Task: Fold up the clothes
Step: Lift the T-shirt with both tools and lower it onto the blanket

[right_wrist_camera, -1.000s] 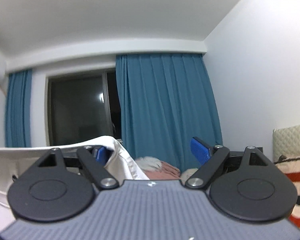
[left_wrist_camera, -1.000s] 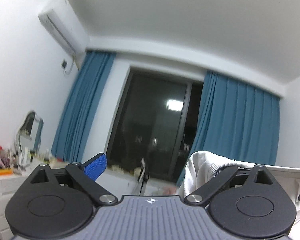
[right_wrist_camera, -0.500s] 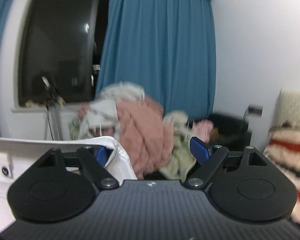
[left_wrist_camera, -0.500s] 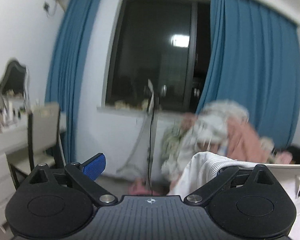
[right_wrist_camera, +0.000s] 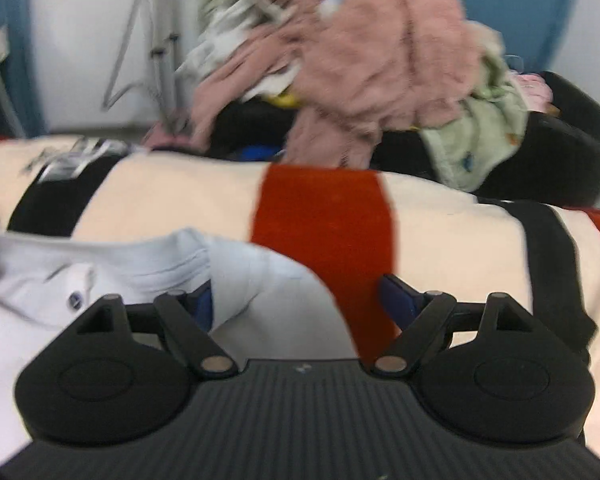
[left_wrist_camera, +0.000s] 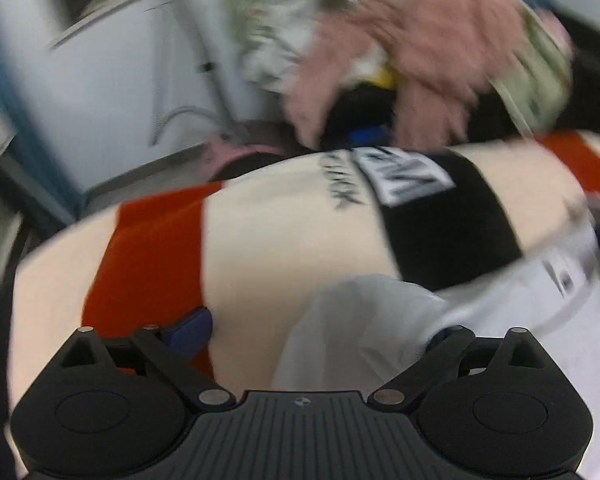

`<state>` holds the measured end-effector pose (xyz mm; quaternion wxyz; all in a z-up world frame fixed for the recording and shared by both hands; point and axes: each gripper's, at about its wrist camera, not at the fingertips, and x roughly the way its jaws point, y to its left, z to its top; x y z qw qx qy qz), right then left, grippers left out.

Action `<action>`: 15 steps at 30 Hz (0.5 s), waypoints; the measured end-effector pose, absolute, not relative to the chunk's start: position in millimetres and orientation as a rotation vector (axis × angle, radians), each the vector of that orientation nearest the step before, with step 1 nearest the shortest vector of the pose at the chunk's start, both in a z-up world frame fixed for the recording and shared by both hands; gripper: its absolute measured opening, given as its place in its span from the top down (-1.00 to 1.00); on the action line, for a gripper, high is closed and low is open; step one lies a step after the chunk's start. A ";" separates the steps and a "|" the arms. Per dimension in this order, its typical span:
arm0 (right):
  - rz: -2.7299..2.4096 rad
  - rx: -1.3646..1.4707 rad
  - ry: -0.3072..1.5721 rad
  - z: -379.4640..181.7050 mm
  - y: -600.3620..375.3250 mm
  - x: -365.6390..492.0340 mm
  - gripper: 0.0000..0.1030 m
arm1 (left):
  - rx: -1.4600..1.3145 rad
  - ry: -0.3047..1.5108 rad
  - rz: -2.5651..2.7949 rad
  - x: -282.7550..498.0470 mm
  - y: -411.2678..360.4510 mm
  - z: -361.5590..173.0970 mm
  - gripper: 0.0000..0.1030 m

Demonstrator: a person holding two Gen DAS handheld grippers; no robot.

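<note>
1. The left tongs [left_wrist_camera: 320, 334] stand with jaws wide apart; their right finger is buried in the white cotton shirt with a ribbed collar [left_wrist_camera: 380, 320], while the left blue pad [left_wrist_camera: 192, 330] is bare over the blanket. Whether the cloth is pinched cannot be told; it looks draped over one finger.
2. The right tongs [right_wrist_camera: 296, 300] mirror this: jaws spread, the left blue pad [right_wrist_camera: 202, 304] tucked under a fold of the same shirt [right_wrist_camera: 148, 268], the right pad free.
3. The deciding relation: the shirt spans the gap between the two tongs, lying to the inside of each, its collar edge running side to side from one to the other. Neither hand seems nearer; each carries one end.
4. Below and ahead lies the cream bed blanket with red and black stripes [right_wrist_camera: 188, 196], the likely landing surface, with its stripes running away from the tongs.
5. My judgement: the next move is lowering the shirt flat onto the blanket, keeping the collar line level.
6. Farthest, a heap of pink fluffy and pale green clothes [right_wrist_camera: 380, 60] sits on a black chair [right_wrist_camera: 560, 152] beyond the bed.
</note>
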<state>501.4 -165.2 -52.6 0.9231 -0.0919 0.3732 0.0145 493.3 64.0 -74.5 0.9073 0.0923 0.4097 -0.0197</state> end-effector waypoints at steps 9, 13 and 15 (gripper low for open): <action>0.137 -0.116 0.668 18.1 -162.8 429.9 -0.62 | 0.240 0.761 -0.132 447.9 41.0 -29.7 -0.96; 0.124 -0.055 0.566 48.2 -178.4 364.8 -0.62 | 0.170 0.638 -0.096 362.0 29.6 5.4 -0.96; 0.121 -0.014 0.530 59.6 -187.1 325.7 -0.62 | 0.141 0.595 -0.074 304.9 21.2 28.7 -0.96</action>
